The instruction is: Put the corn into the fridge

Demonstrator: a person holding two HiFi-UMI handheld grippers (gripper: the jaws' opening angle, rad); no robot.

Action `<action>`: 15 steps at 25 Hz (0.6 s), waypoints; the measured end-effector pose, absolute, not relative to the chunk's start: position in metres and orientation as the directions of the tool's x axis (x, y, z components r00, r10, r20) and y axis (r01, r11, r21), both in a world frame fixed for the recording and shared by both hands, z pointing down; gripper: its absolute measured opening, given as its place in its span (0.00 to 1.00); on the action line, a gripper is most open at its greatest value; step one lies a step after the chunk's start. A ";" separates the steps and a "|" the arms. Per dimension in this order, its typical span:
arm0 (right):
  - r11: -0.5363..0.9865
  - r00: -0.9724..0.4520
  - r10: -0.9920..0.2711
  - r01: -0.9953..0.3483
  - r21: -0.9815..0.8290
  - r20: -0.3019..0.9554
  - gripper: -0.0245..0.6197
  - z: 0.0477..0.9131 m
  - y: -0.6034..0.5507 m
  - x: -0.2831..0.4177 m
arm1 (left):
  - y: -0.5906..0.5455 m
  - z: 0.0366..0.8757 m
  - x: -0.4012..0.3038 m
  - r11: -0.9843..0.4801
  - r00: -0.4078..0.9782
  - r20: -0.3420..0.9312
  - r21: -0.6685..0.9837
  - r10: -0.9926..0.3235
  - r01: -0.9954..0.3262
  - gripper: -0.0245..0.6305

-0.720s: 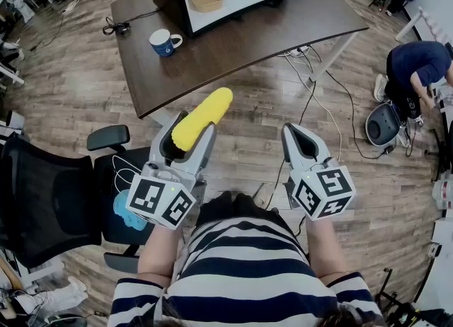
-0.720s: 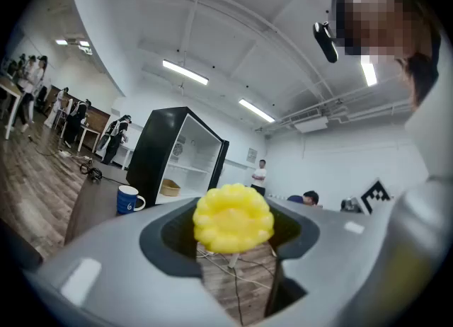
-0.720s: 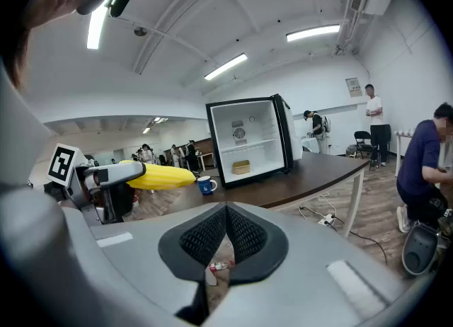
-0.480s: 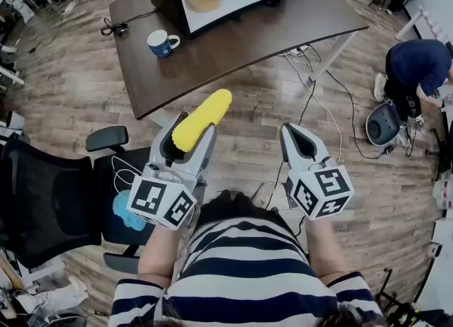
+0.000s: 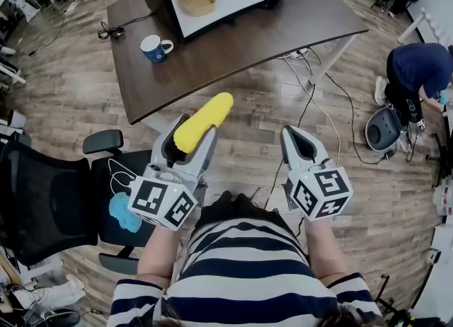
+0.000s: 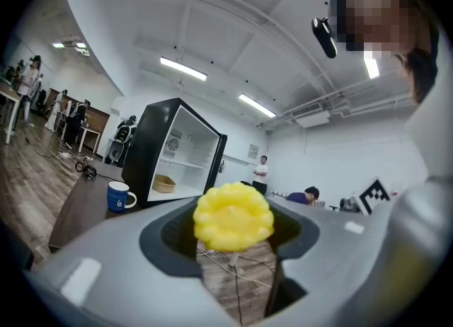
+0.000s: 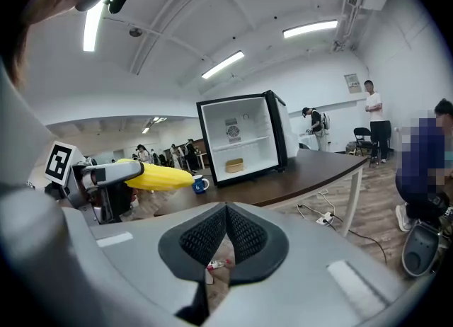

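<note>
A yellow corn cob [image 5: 203,120] sticks forward out of my left gripper [image 5: 192,132], which is shut on it; I hold it in the air over the wooden floor, short of the table. Seen end-on, the corn [image 6: 233,216] fills the gap between the left jaws. A black mini fridge [image 5: 167,1] with its white inside exposed stands on the dark table [image 5: 248,35], far ahead. My right gripper [image 5: 299,135] hangs beside the left one, shut on nothing. From the right gripper view, the corn [image 7: 160,175] points toward the fridge [image 7: 244,141].
A tan basket [image 5: 196,0] sits inside the fridge, and a blue mug [image 5: 154,47] stands on the table to its left. A black office chair [image 5: 42,205] is close at my left. Cables [image 5: 311,99] trail over the floor, and a crouching person [image 5: 417,71] is at the right.
The table, fridge and mug have slid a little left in the head view. Both grippers keep their places, and the corn stays held.
</note>
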State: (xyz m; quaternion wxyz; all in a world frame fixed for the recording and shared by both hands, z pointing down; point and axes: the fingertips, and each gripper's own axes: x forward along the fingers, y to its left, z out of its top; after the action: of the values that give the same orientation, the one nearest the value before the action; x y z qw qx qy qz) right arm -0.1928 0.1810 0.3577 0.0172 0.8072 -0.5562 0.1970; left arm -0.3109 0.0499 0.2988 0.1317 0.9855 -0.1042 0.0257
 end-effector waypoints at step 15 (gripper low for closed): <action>-0.323 0.239 -0.912 -0.919 -0.224 0.332 0.03 0.373 0.212 -0.115 | 0.097 0.302 -0.233 -0.938 0.968 0.093 0.241 -0.234 -0.250 0.04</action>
State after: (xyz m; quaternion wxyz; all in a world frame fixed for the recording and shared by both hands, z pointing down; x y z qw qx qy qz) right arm -0.1151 0.2117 0.3726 0.0088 0.7871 -0.5818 0.2047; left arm -0.2333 0.0966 0.3019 0.1264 0.9838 -0.1232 0.0316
